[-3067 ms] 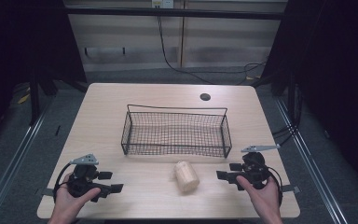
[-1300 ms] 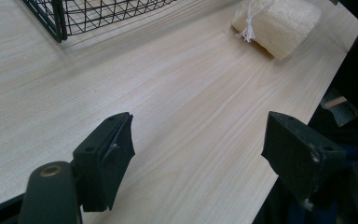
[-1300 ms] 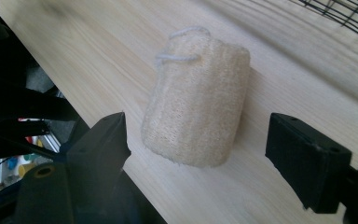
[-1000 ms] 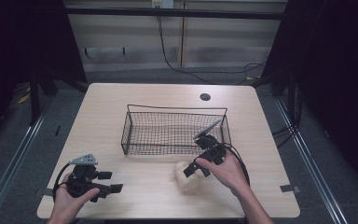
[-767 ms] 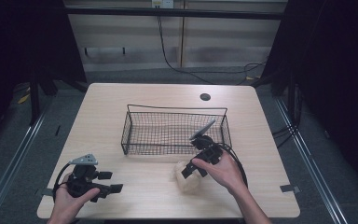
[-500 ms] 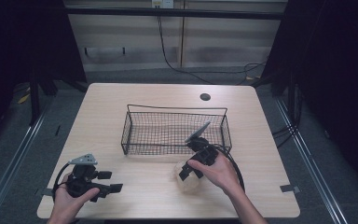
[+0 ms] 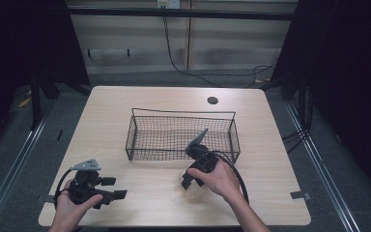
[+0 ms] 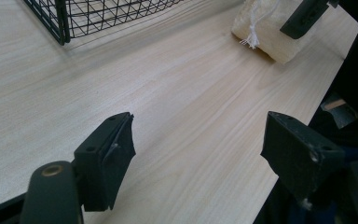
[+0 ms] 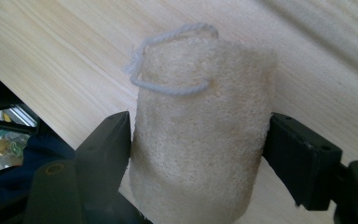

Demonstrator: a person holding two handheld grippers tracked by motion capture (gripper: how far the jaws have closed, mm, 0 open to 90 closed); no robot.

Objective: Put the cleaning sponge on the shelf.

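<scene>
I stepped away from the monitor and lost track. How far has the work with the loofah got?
Done: the right gripper has reached the loofah, its jaws on either side of it. In hand: the grasp; one jaw touches, the other looks just short, and the loofah lies on the table. Left: closing, lifting and probably placing it in the wire basket, which holds nothing. The left gripper rests open.

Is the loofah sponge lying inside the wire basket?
No, the loofah sponge lies on the table between the right gripper's jaws.

Bright tabletop, dark surroundings, soft shadows.
</scene>
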